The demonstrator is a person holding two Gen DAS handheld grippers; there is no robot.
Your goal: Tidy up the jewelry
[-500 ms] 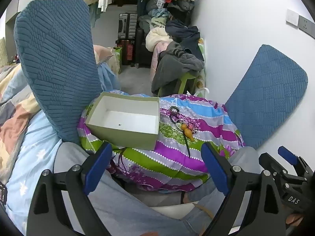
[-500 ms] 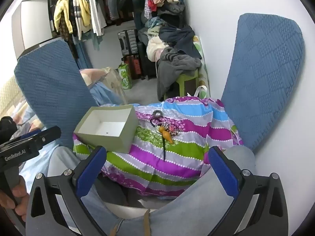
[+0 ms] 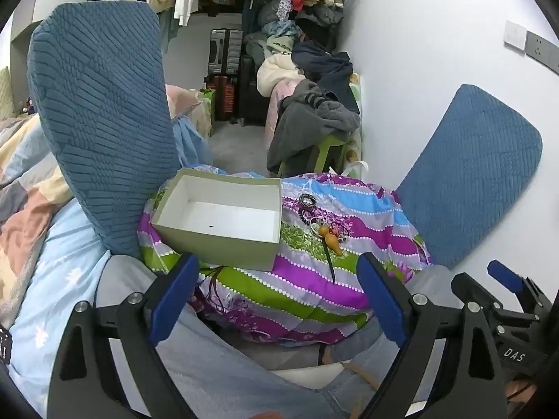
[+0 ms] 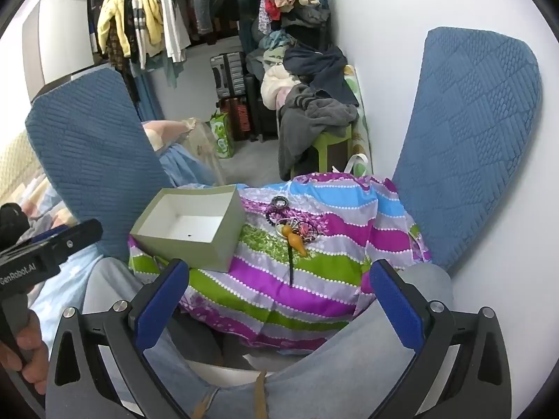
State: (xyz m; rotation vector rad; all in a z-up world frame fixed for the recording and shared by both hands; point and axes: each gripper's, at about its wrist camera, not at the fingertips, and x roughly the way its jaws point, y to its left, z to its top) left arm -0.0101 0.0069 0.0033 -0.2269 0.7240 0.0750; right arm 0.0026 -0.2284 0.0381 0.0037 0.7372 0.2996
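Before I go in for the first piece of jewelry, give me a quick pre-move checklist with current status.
1. Left claw open, nothing between its jaws: ok.
2. Right claw open, nothing held: ok.
3. Box upright on the striped cloth, open top: ok.
4. Box interior free for jewelry: ok, only a tiny dark speck on the floor.
5. Jewelry pile in view beside the box, unobstructed: ok.
6. Pieces separable: cannot tell; rings, beads and the orange pendant with its dark cord overlap.
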